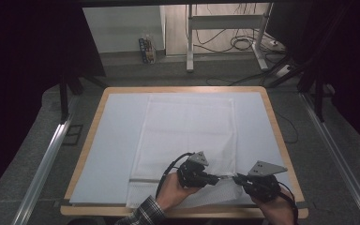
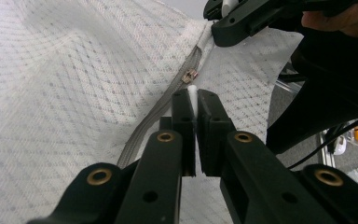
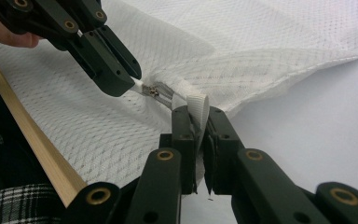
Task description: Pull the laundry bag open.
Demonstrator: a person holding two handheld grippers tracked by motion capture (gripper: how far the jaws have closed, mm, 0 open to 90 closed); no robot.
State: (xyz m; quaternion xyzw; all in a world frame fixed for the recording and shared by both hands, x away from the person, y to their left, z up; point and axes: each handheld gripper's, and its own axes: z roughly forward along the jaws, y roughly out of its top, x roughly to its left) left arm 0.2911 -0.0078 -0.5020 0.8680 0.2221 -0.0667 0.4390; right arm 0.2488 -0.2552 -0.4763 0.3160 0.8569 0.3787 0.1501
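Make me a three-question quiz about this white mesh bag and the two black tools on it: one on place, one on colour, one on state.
1. Where do the grippers work on the mesh bag?
A. Far edge
B. Near edge
C. Off the table

2. What colour is the zipper?
A. Grey
B. Red
C. Blue

3. How are the left gripper fingers?
A. Wide open
B. Shut on a white tab
C. Holding a cup

Answers: 1 B, both tools sit at the edge nearest the person. 2 A, the tape looks grey. 3 B, the white tab is pinched between them.
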